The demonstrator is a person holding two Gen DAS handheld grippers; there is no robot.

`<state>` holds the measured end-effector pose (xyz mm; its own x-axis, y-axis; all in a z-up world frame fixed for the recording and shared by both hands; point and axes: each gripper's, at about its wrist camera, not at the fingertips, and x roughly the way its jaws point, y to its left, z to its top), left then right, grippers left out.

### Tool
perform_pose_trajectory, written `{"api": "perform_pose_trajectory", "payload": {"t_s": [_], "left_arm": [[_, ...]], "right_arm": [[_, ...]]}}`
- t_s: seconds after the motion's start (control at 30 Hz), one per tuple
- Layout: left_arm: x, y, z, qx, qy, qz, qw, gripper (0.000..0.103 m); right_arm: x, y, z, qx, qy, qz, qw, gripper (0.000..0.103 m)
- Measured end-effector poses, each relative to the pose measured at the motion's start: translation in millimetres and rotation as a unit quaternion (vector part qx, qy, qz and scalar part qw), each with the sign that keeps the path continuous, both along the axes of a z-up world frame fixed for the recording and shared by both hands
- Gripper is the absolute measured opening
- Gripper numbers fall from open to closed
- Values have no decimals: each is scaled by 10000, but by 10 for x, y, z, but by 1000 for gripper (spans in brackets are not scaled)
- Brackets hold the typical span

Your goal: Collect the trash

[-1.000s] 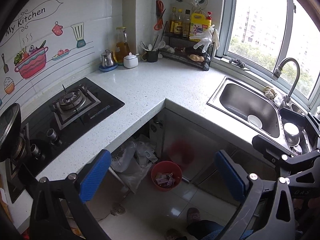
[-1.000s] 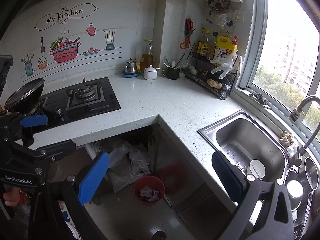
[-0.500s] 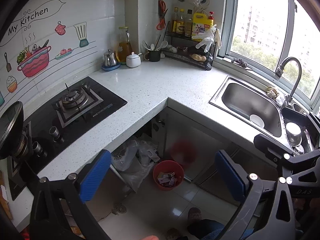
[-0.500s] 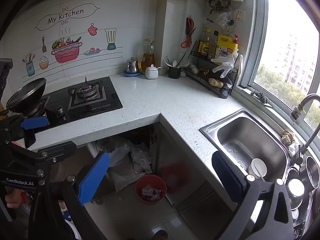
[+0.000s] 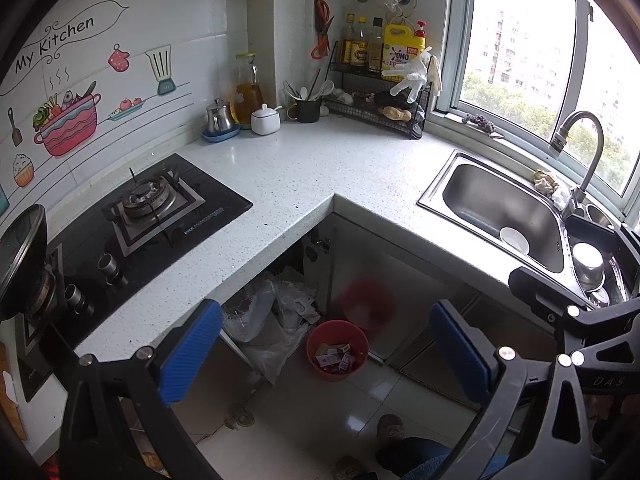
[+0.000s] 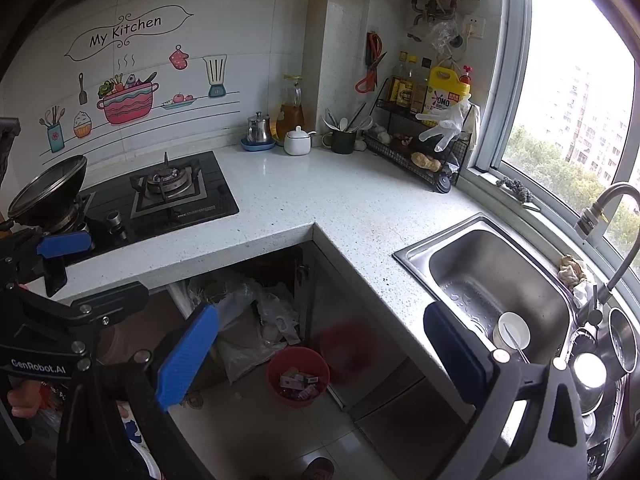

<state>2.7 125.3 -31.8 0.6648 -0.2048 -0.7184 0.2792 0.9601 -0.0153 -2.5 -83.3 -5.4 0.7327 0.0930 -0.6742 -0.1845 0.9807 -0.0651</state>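
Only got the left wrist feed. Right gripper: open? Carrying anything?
Observer: The right gripper is open, with nothing between its blue pads.
Operator: White bowl in the sink, is it empty?
Observer: No. A thin utensil lies across the white bowl.
Operator: Can you see my left gripper from there?
Observer: Yes. The left gripper shows at the left edge, just below the pan.
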Motion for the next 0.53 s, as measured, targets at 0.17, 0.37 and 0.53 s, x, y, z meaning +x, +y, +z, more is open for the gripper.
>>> {"api": "perform_pose_trajectory", "payload": {"t_s": [0.17, 0.37, 0.53], "left_arm": [[-13, -6, -10, 65, -3, -29, 10000, 102], [-43, 2, -11, 86, -17, -20, 10000, 102], [-57, 22, -16, 94, -22, -24, 10000, 102]], "right_arm": [[-9, 21, 3, -9, 18, -16, 10000, 102], [-24, 54, -4, 27, 77, -30, 10000, 102], [-39, 102, 2, -9, 79, -42, 10000, 102]]}}
